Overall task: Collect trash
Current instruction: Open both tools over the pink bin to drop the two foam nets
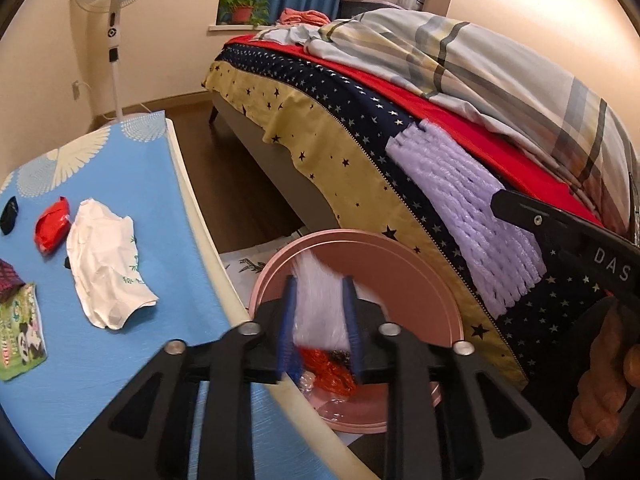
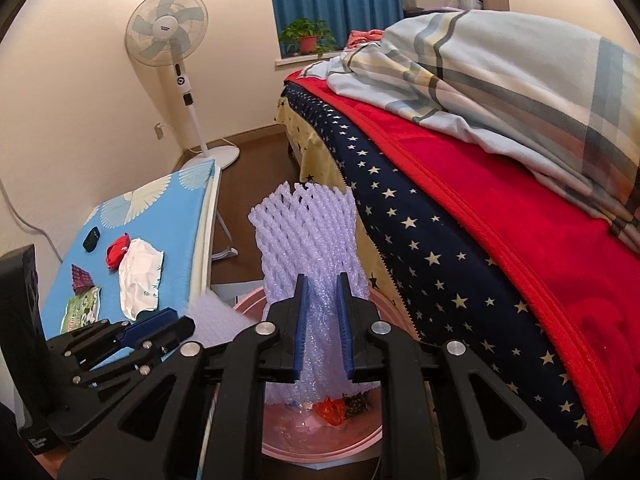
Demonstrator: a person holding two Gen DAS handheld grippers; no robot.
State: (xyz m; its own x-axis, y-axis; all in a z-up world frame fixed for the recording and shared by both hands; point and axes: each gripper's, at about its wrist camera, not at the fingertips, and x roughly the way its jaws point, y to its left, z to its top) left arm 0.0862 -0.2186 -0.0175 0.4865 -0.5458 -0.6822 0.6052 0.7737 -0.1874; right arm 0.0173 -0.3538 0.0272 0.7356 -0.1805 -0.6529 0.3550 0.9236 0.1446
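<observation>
- While the right gripper (image 2: 323,330) is clamped on the purple foam net (image 2: 310,264), that net stands over the pink basin (image 2: 320,446) on the floor between the blue-topped table (image 1: 120,344) and the bed (image 1: 360,140); the step in hand looks like dropping it in.
- Lowering the net toward the basin's middle before letting go seems wise, since it is light and springy and could tip over the rim toward the bed.
- Its lower end already hangs close above the red and dark scraps (image 2: 336,408) in the basin bottom, so only a short descent should be needed.
- The left gripper (image 1: 320,320) hovers over the same basin with its blue pads (image 1: 290,320) apart; a blurred white sheet (image 1: 320,300) shows between them, but whether it is gripped I cannot tell.
- Keeping the two grippers apart matters, as the left one sits just beside the right in the right wrist view.
- Left on the table, back from its bed-side edge: a crumpled white wrapper (image 1: 106,256), a red packet (image 1: 52,226), a small black item (image 1: 9,215), a green printed packet (image 1: 20,332) and a dark red checked piece (image 1: 8,280).
- Judged from this, the task is partway along.
</observation>
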